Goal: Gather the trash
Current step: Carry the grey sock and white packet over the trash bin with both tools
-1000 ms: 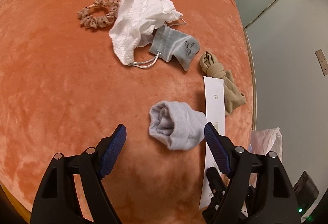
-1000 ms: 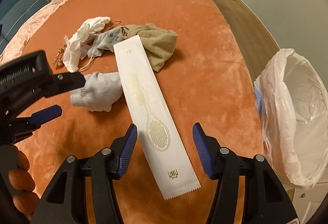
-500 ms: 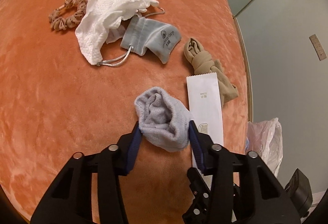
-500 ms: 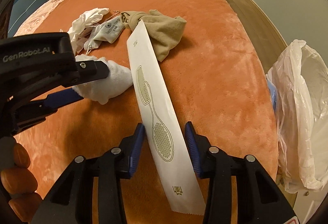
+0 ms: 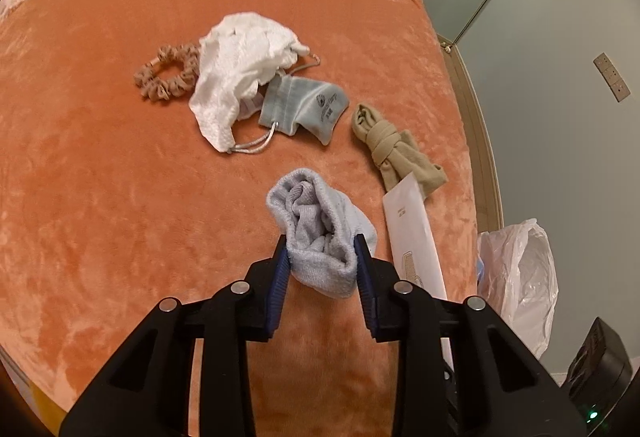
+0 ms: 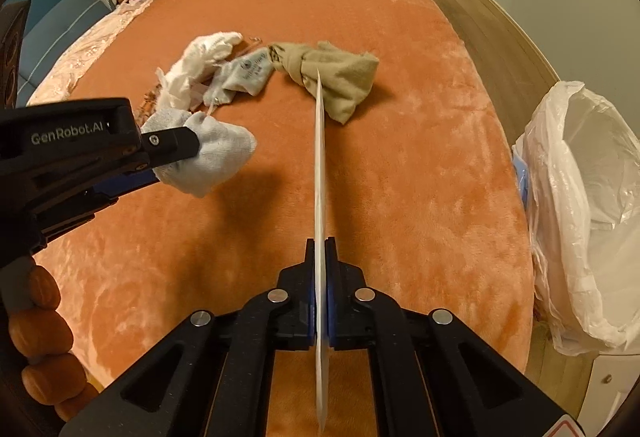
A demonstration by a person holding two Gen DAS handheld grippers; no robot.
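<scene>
Your left tool [image 5: 321, 260] has just closed on one grey sock [image 5: 320, 227]; your right tool [image 6: 320, 253] has just clamped one paper sleeve [image 6: 320, 173] edge-on — both above the bed [image 5: 100, 177]. One bag [image 6: 580, 205] stands alongside.

paper sleeve [image 5: 412, 237] lower end hidden behind the tool, hair scrunchie [image 5: 166, 73] partly under white cloth [image 5: 236, 77], pouch print unreadable

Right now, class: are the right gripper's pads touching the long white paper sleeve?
Touching. The right wrist view shows the right gripper shut on the paper sleeve, its blue pads pressed against both faces of it.
</scene>
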